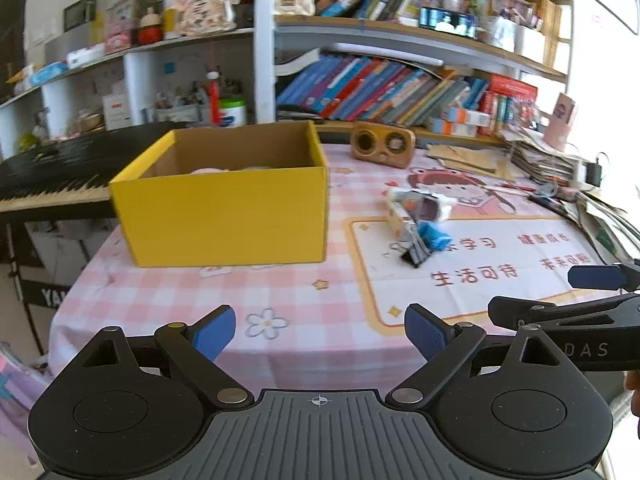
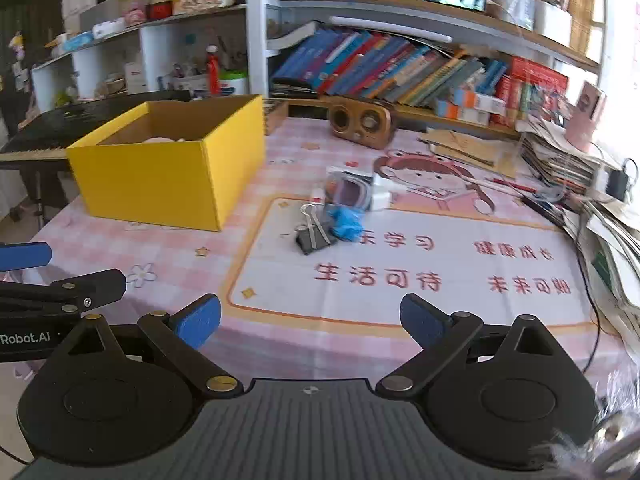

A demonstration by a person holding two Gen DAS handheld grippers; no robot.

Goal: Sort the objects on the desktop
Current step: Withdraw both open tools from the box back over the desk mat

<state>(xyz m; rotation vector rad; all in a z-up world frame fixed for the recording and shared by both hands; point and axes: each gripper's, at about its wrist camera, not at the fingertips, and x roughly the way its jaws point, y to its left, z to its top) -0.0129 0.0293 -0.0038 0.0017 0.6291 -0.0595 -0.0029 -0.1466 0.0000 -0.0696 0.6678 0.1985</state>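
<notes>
Left tool [image 1: 319, 332], right tool [image 2: 310, 320] wide open, empty.

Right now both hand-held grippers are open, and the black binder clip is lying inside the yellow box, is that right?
Not quite. Both the left hand-held gripper and the right hand-held gripper are open, but the black binder clip lies on the table mat, outside the yellow box, beside a blue crumpled item. The right wrist view shows it.

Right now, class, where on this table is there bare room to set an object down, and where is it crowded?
Bare cloth lies between the yellow box, the small pile with the binder clip and the table's near edge. The printed mat nearer than that pile is also free. The right edge is crowded with stacked papers.
</notes>
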